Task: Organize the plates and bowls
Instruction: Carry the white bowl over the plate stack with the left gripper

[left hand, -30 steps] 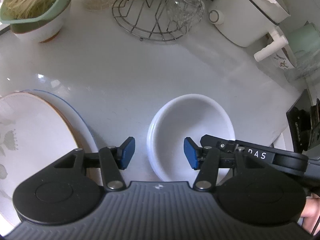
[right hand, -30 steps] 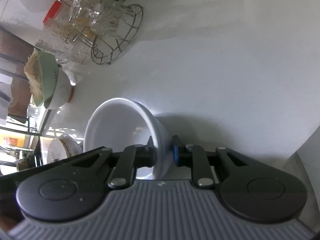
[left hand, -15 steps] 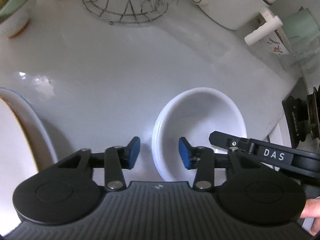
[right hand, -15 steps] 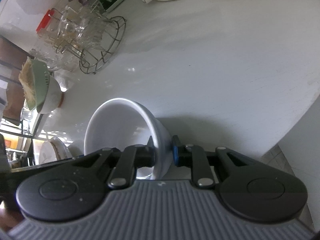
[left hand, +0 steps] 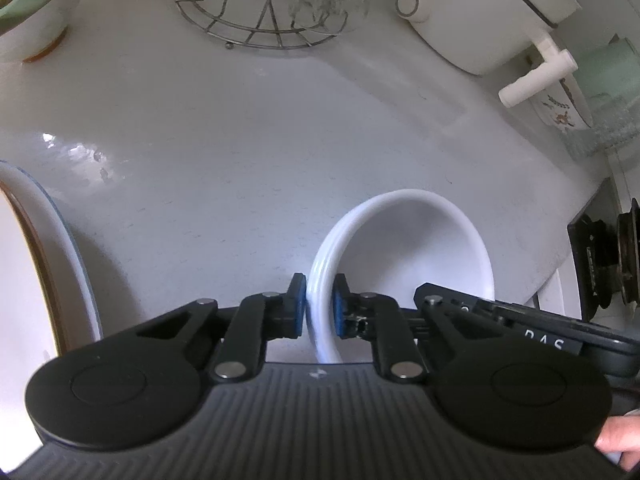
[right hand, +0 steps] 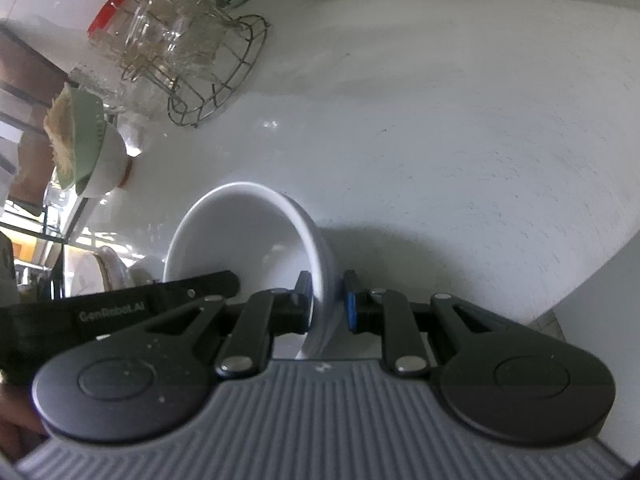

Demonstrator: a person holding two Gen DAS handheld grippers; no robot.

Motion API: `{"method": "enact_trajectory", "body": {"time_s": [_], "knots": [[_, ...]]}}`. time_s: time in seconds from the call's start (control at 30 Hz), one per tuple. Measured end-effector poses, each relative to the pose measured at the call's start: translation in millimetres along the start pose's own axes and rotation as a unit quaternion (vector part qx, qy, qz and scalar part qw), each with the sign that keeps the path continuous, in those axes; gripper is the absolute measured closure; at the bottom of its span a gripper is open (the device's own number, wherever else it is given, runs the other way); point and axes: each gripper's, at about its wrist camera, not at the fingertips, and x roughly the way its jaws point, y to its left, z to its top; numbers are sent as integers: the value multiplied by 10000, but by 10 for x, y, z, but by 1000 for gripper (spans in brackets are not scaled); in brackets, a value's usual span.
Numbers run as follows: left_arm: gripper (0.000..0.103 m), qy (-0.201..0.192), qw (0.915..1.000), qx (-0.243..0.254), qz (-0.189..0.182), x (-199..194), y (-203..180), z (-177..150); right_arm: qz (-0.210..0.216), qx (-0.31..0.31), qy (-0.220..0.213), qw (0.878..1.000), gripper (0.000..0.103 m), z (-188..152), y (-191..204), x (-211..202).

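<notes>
we have two grippers on the same stack of round white bowls (left hand: 416,256). our left gripper (left hand: 320,304) has its fingers nearly closed, pinching the left rim of the stack, one blue pad outside and one inside. in the left view the rim looks like a few thin edges pressed together, so there is more than one bowl. our right gripper (right hand: 327,304) has its fingers nearly closed too, pinching the right rim of the bowls (right hand: 248,240) the same way.

the bowls are over the shiny white bench (left hand: 240,140), close to its front edge. we cannot tell if they touch it or hang a little above it.

at the far left of the left view is a big white plate with a brown rim (left hand: 28,280), well apart from the bowls. at the back stand a round wire rack with clear glasses (left hand: 276,0), a white bowl with a green strainer on top (left hand: 36,4) and a white pot with a white handle (left hand: 480,12).
</notes>
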Motion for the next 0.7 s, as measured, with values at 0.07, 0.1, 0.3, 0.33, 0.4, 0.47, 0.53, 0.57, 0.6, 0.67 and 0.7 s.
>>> {"method": "enact_trajectory", "body": {"time_s": [0.07,0.1,0.3,0.33,0.4,0.47,0.53,0.57,0.6,0.67,0.7], "knots": [[88,-1,10000,-10,12,-18,3,-6,37,8,39,10000,84,12,-15,7],[88,4,10000,5,15,-37,5,-13,52,15,53,10000,84,10,-23,5],[88,36,9998,196,-22,-194,-39,72,78,43,44,10000,83,-2,33,-98],[88,32,9997,245,-36,-230,-51,85,68,38,18,10000,83,-10,55,-135],[88,90,9996,275,-74,-271,-67,117,49,9,-36,10000,83,-27,107,-213],[88,114,9993,331,-133,-356,-63,116,34,42,-53,10000,83,-47,152,-279],[88,159,9991,349,-198,-429,-42,112,56,116,-53,9999,83,-63,179,-336],[88,178,9989,371,-228,-467,-28,94,61,169,-45,9998,83,-70,202,-373],[88,181,9987,407,-256,-509,-20,71,53,175,-55,9998,83,-75,237,-405],[88,207,9988,356,-274,-596,12,48,11,118,-111,9999,83,-83,314,-483],[88,174,9989,352,-255,-653,15,38,13,131,-121,9998,83,-85,354,-509]]}}
